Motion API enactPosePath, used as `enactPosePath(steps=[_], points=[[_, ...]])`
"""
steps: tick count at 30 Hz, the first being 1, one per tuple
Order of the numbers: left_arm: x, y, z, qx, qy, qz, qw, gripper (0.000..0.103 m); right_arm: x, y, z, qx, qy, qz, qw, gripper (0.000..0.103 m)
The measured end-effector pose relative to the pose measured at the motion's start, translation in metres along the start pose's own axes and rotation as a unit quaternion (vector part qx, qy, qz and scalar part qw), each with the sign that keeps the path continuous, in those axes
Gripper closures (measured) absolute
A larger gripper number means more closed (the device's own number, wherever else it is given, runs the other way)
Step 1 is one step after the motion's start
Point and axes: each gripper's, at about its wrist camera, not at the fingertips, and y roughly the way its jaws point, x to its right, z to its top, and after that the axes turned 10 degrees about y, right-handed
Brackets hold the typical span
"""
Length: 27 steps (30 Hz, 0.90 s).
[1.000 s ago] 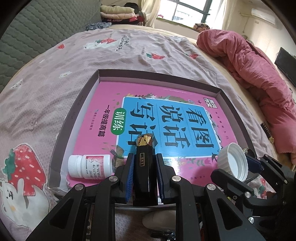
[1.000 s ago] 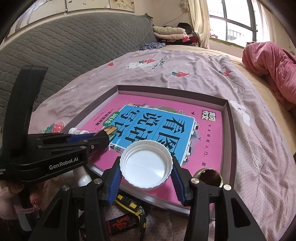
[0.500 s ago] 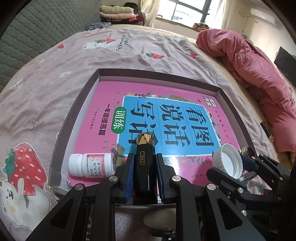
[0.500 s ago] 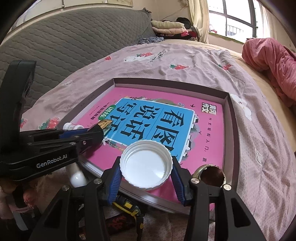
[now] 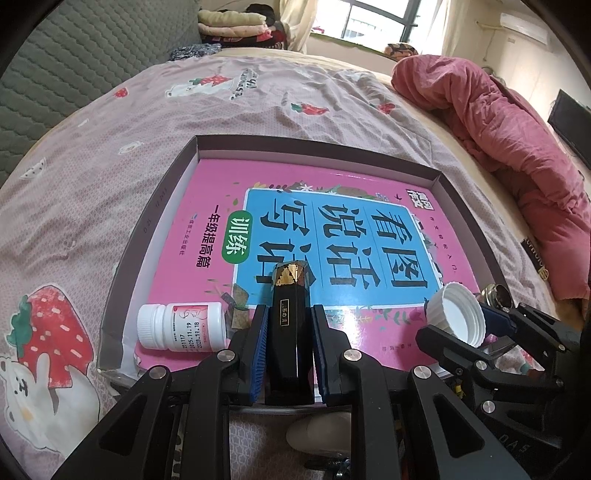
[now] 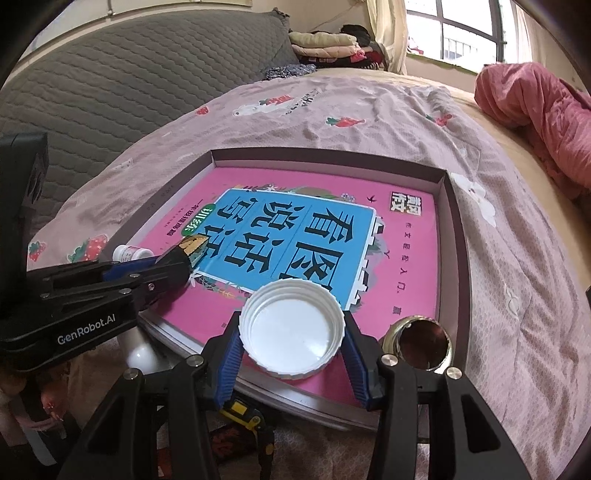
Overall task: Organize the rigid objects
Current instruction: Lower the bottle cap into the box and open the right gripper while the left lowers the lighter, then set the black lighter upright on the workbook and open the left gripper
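L gripper (image 5: 288, 332) is clamped on a black faceted bottle (image 5: 289, 328) w/ a gold-patterned top; blue pads press both its sides, and its top end pokes out over the near part of the pink book (image 5: 303, 221). That book, w/ a blue title panel, lies flat inside a shallow dark-walled box tray (image 5: 147, 221) and fills most of its floor. The tray sits on a mauve strawberry-print bedsheet (image 5: 92, 166). R gripper (image 6: 291, 332) grips a white screw cap (image 6: 291, 328) across its ribbed rim, hollow side facing the cam, held over the tray's near edge; in the L wrist view the same cap (image 5: 456, 319) shows near the tray's near-right corner. A small white pill bottle (image 5: 183, 325) lies on its side in the tray's near-left corner, just left of the L gripper's left finger, apart from it; whether it rests partly on the book can't tell. A brass-rimmed round thing (image 6: 419, 343) sits by the tray's near-right corner, just beside the R gripper's right finger; inside or on the wall, can't tell. Below the tray's near edge, between the R gripper's arms, a yellow-black item (image 6: 243, 413) shows only partly. A pink quilt (image 5: 517, 147) is bunched on the bed well right of the tray, and folded clothes (image 5: 240, 29) are stacked far beyond the tray, by the window.
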Motion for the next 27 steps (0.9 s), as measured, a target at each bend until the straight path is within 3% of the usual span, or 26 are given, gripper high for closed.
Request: enactPosePath(steps=[21,27], points=[[-0.0011,-0.0008,-0.0009,-0.006,-0.001,-0.001,1.0,0.081,0.0005,-0.0005,-0.0005,0.0,-0.002,-0.008,1.0,0.053],[-0.0021,-0.0018,-0.0015,-0.01,-0.005,-0.002,0.9999,0.08,-0.0009,-0.002,0.0,0.003,-0.003,-0.003,1.0,0.046]])
